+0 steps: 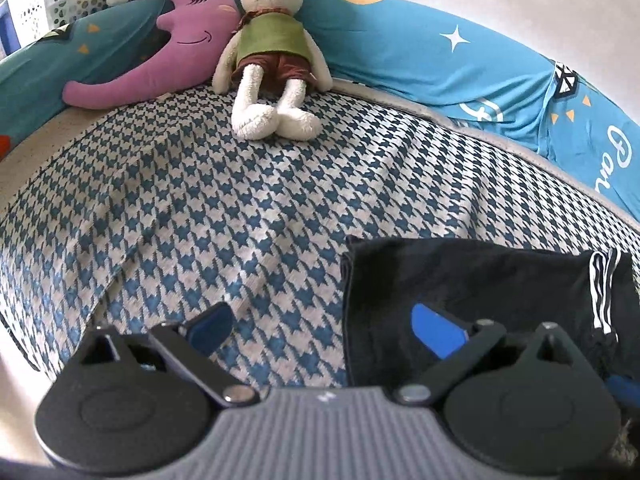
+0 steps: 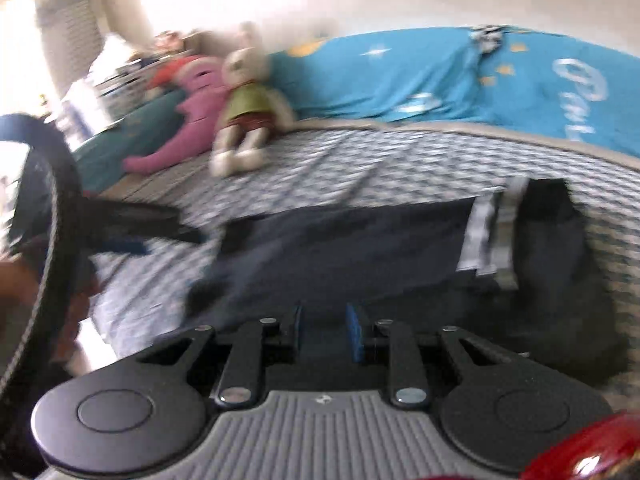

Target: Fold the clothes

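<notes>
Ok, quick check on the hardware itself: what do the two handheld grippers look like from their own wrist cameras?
Both match: a grey ribbed body with a small white logo, two round black discs at the sides, black linkage bars on silver pivot bolts, and blue finger pads. The left gripper has angled, tapered pads; the right gripper shows blocky blue pads. No cables or sleeves are clearly visible.

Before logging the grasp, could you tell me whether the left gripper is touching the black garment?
Cannot tell: left wrist view shows one finger overlapping the black garment, height unclear; right view blurred.
</notes>
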`<state>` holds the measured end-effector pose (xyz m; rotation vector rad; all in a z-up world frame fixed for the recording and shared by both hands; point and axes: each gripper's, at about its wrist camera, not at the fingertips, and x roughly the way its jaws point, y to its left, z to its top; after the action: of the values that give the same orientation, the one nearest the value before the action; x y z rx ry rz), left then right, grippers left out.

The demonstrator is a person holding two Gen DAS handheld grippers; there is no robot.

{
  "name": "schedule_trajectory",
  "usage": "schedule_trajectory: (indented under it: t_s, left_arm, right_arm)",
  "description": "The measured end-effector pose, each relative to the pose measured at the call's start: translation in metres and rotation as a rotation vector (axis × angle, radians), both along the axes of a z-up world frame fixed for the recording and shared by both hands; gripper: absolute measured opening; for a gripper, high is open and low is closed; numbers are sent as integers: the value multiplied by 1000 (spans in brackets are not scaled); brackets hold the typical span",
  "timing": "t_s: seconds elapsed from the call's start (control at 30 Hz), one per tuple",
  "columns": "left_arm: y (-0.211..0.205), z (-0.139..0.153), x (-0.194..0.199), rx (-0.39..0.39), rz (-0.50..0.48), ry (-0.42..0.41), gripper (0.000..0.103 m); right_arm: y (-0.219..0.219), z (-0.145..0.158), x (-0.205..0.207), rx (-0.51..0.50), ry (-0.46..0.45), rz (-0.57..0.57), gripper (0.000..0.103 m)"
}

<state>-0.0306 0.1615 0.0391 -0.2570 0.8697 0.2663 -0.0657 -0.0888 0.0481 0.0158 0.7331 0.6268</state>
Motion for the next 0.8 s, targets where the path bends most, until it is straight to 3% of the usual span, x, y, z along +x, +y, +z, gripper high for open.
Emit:
schedule_trajectory:
  t_s: [0.27, 0.47, 0.6, 0.7, 0.8]
  left_arm:
    - [0, -5, 0, -11, -13, 11, 91]
    - [3, -7, -3, -15, -9, 18, 92]
    - [3, -9, -4, -9, -9, 19, 92]
    - [4, -9, -3, -11, -6, 22, 93]
    - [6, -9, -4, -20, 3, 22, 93]
  right_arm:
    - [53, -11, -26, -9, -17, 211, 24]
    - [82, -22, -34, -37, -36, 273, 25]
    - [95, -39, -34, -97, 5, 326, 25]
    - [100, -44, -41, -141, -5, 357, 32]
    - [101, -40, -47, -152, -25, 383, 33]
